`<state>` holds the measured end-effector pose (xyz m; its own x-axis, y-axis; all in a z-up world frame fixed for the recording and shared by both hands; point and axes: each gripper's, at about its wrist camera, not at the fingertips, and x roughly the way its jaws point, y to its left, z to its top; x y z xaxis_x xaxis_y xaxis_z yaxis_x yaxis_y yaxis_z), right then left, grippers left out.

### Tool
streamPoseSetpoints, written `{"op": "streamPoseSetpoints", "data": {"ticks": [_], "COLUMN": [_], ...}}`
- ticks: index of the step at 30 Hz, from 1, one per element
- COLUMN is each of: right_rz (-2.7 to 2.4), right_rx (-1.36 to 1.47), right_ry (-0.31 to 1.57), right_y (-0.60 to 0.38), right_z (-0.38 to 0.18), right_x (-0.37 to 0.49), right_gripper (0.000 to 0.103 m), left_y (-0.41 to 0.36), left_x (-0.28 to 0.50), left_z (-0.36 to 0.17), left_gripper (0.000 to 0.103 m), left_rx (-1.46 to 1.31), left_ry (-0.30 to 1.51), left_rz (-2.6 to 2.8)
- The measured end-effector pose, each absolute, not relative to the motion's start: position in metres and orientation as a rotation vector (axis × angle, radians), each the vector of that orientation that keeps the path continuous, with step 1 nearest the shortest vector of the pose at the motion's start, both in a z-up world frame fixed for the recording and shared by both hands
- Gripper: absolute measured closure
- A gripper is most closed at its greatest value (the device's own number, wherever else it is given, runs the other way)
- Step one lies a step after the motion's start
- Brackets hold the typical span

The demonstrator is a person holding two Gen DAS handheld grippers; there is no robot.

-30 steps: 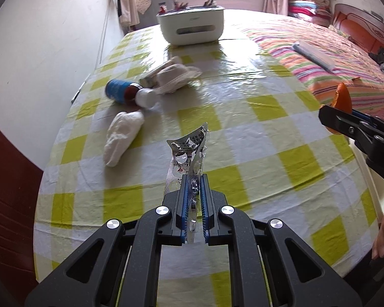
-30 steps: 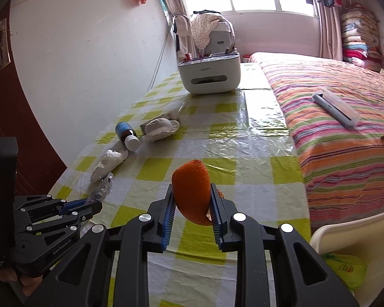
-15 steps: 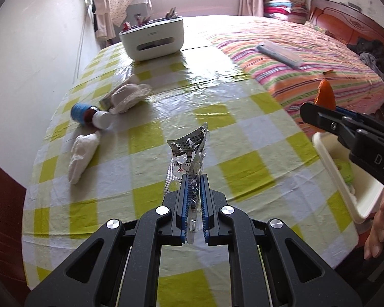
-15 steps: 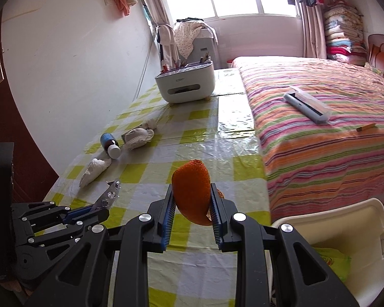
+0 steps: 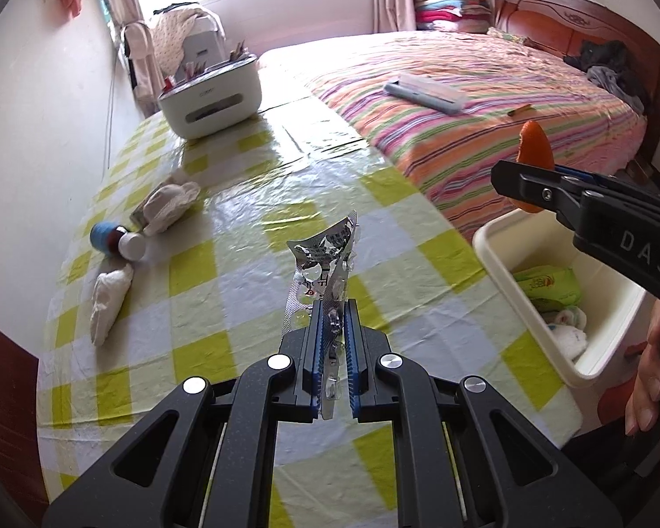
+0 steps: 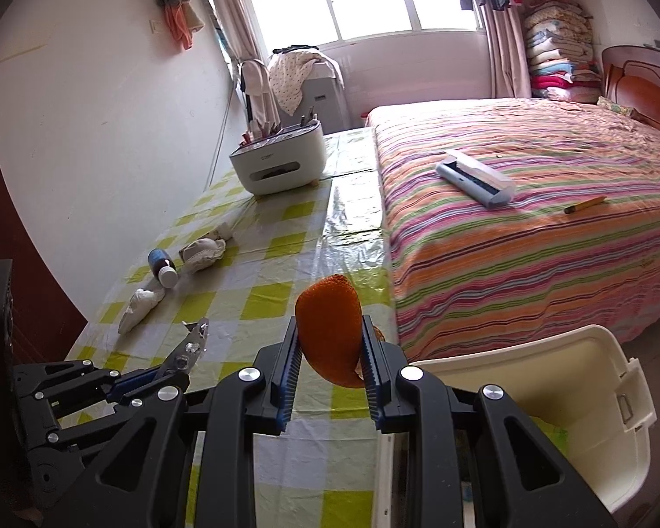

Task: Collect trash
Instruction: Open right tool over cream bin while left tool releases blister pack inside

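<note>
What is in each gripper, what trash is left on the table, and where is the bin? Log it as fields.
left gripper: shut on foil blister pack
right gripper: shut on orange peel
bin: cream tub off the table's edge by the bed, already holds a green packet
left on table: two white tissue wads, blue bottle on its side
also on table: white organizer box

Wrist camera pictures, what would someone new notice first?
The bright orange peel clamped in the right claw, near the white bin off the table's corner. Then the crumpled silver blister pack sticking up from the shut left claw above the yellow-checked tablecloth.
</note>
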<state>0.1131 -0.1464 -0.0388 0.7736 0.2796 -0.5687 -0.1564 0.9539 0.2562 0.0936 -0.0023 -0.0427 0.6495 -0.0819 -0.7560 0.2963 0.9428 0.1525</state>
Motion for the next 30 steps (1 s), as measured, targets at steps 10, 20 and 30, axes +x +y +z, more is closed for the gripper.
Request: {"op": "streamPoseSetpoints", "data": {"ticks": [10,20,30], "right_rz": [0.175,0.135,0.071], "right_rx": [0.227,0.250,0.258], "right_ry": [0.644,0.635,0.644], "right_y": [-0.183,-0.215,-0.244], "right_z": [-0.041,-0.043,-0.048], "right_x": [0.101,0.092,0.082], "right_gripper": [0.078,0.078,0.078], "left_y": [-0.039,-0.072,-0.106], "left_x": [0.084,0.078,0.072], "left_z": [-0.044,-0.050,-0.054], "left_gripper": [0.094,0.094,0.094], "left_rx": [0.324,0.364,0.388], "left_ry": [0.828,0.820,0.809], "left_rz": [-0.275,-0.319,-0.383]}}
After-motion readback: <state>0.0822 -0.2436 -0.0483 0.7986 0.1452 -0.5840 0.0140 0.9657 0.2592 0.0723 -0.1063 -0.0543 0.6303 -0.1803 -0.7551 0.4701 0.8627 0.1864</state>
